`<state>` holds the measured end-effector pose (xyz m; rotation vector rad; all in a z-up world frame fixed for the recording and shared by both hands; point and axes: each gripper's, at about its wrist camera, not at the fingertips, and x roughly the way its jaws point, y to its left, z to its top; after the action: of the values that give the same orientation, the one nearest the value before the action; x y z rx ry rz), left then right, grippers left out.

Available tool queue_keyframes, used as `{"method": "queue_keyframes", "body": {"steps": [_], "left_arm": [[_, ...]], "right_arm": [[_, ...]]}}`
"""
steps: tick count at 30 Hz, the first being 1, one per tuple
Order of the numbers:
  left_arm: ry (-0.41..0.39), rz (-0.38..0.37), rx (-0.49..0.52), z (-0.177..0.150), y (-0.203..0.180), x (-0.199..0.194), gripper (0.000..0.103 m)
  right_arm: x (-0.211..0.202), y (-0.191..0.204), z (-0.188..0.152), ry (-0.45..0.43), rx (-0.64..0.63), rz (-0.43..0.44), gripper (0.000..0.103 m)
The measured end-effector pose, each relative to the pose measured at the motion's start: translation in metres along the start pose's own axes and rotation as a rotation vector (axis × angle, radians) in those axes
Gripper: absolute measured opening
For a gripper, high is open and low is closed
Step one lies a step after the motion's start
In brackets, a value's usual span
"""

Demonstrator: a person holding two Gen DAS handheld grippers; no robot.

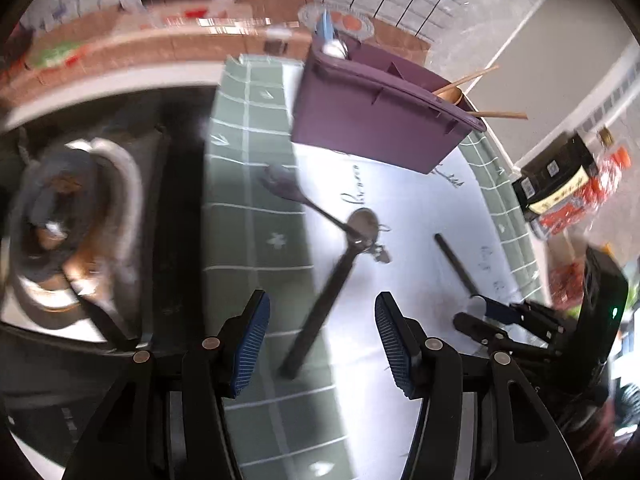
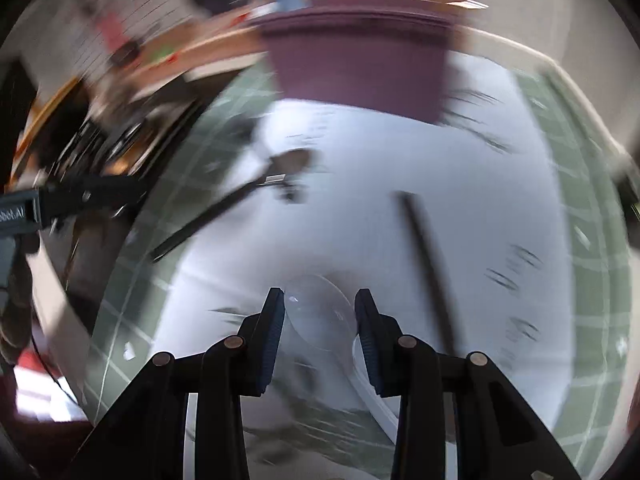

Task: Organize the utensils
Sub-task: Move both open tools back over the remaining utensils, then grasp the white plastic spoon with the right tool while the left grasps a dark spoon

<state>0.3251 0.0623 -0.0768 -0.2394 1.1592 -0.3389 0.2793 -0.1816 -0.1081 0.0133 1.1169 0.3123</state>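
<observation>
A purple utensil caddy (image 1: 372,120) stands at the far side of a white and green mat (image 1: 420,216); it shows blurred in the right wrist view (image 2: 356,60). It holds a metal spoon (image 1: 335,49) and wooden utensils (image 1: 472,96). A black-handled metal spoon (image 1: 340,268) lies on the mat just ahead of my open, empty left gripper (image 1: 322,320). A black stick (image 1: 456,264) lies to the right. My right gripper (image 2: 319,316) has its pads around a clear plastic spoon (image 2: 320,316); it also shows in the left wrist view (image 1: 480,312).
A sink with a dark pot (image 1: 60,232) lies left of the mat. A wooden ledge with packets (image 1: 160,36) runs along the back. Bottles and boxes (image 1: 572,184) stand at the right. The right wrist view is motion-blurred.
</observation>
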Motion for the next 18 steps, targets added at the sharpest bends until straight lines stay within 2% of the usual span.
{"method": "queue_keyframes", "body": {"steps": [2, 4, 8, 11, 14, 18], "left_arm": [[0.057, -0.008, -0.049, 0.01, 0.0, 0.018, 0.056], [0.085, 0.027, -0.064, 0.016, -0.004, 0.034, 0.056], [0.132, 0.065, -0.003, 0.02, -0.023, 0.061, 0.056], [0.122, 0.143, 0.095, 0.016, -0.042, 0.072, 0.056], [0.143, 0.118, 0.111, 0.012, -0.05, 0.076, 0.056], [0.212, 0.065, 0.163, -0.005, -0.062, 0.075, 0.056]], "right_arm": [[-0.01, -0.023, -0.008, -0.025, 0.071, -0.027, 0.034], [-0.021, -0.042, -0.017, -0.049, 0.125, -0.054, 0.034], [-0.036, -0.068, -0.031, -0.075, 0.193, -0.082, 0.034], [-0.037, -0.08, -0.037, -0.078, 0.227, -0.083, 0.034], [-0.034, -0.089, -0.042, -0.073, 0.265, -0.076, 0.034], [-0.029, -0.088, -0.041, -0.066, 0.273, -0.07, 0.034]]}}
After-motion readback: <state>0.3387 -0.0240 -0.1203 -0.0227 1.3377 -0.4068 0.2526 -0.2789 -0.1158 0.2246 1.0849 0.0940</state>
